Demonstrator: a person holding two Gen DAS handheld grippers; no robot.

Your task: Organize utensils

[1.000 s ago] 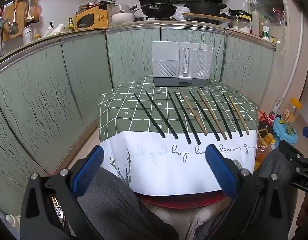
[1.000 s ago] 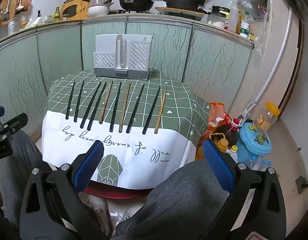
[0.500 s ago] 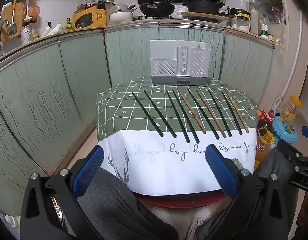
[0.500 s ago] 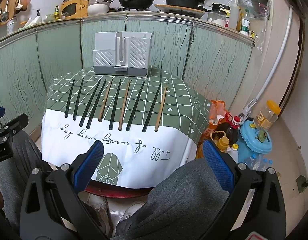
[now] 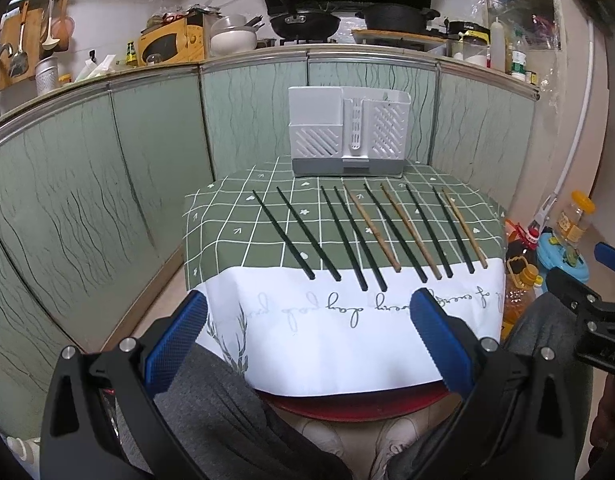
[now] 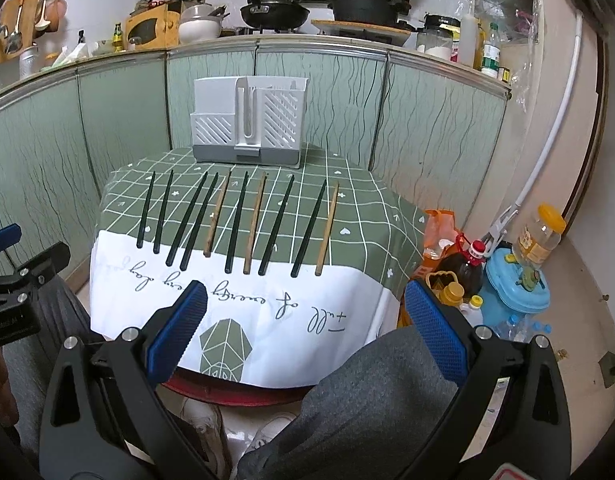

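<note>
Ten chopsticks (image 5: pixel 367 232) lay in a neat row on the desk (image 5: pixel 227 216), seven black and three wooden, tips pointing toward 12 o'clock at the white holder (image 5: pixel 347 132), which stood at the far edge, just beyond them. None were in the holder that I could see, so sorting hadn't really started.

What changed over the last second: not much. Both views crept a little closer to the desk and slightly higher, and the row was untouched. I'd call that the start of the approach.

The left tool (image 5: pixel 307 336) sat at 6 o'clock, jaws wide apart, gripping nothing, over the person's grey-trousered lap. The right tool (image 6: pixel 307 324) was the same, spread wide with nothing in it, well short of the chopsticks.
</note>
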